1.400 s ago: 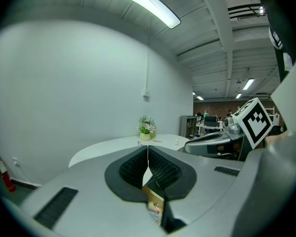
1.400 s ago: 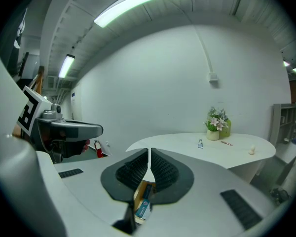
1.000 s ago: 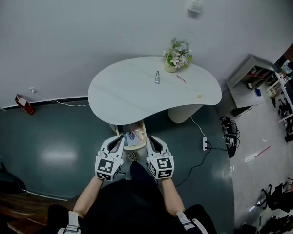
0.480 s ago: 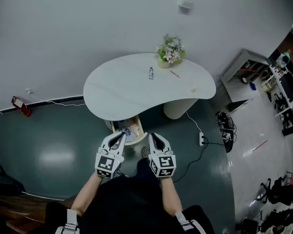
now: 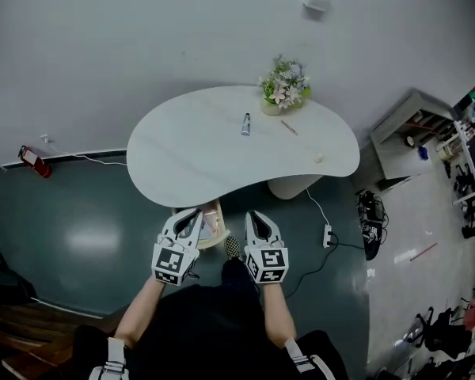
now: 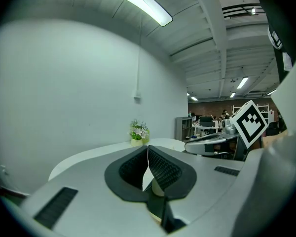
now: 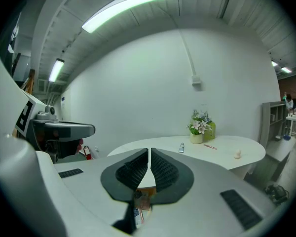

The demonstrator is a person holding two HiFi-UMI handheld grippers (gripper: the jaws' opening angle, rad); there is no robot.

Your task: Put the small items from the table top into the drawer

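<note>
Both grippers are closed with nothing between their jaws: the left gripper and the right gripper are held side by side just at the near edge of the white counter, on either side of the drawer, which sticks out a short way from under the counter with some things already lying inside.

The task's remaining items all lie on the far half of the counter, well apart from both grippers — a small tube, a thin pen just beside the flower pot, and a small pale object close to the right-hand edge.

The main risk, as I judge it, is the drawer: with both grippers right at its front, a forward nudge could slide it shut while three items are not yet put away, and it would need pulling out again. The reach is the second worry. Getting to the pen means stretching across the whole counter, and a gripper coming in from the near side could clip the flower pot and tip it. The pale object sits so near the rim that a misjudged close could flick it onto the floor. The tube may roll if pinched off-centre — and neither gripper can take anything until its jaws are spread.
</note>
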